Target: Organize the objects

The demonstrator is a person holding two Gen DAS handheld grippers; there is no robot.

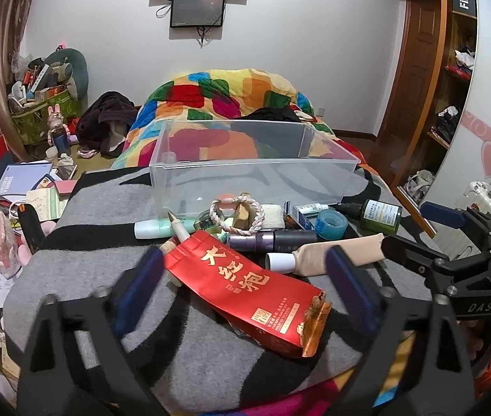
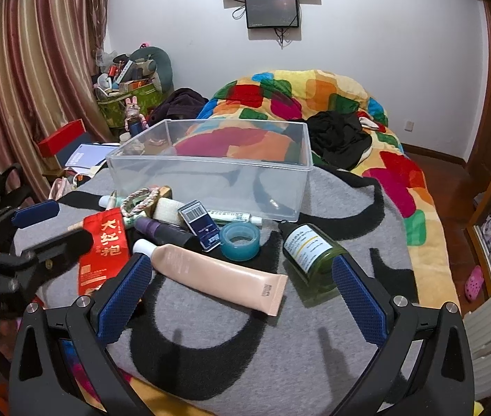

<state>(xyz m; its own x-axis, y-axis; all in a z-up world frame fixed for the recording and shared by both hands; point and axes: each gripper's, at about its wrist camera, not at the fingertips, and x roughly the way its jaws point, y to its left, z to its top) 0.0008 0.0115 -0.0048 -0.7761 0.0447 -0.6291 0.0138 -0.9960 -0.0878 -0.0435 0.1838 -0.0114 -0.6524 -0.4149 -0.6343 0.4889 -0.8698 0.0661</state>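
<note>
Your left claw (image 1: 245, 277) spread wide over the red tea packet (image 1: 248, 287), gripping nothing, your right claw (image 2: 245, 287) gaping, straddling the beige tube (image 2: 217, 277), touching neither.

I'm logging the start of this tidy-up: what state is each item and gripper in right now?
Clear bin: upright, nothing inside.
Red tea pouch: lying flat, torn at one end.
Beige tube: lying down, capped.
Green bottle: on its side, capped.
Tape roll: lying flat.
Left gripper: open.
Right gripper: open.

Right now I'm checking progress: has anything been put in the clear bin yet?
No, the clear bin holds nothing; the red pouch and beige tube lie outside on the blanket.
</note>
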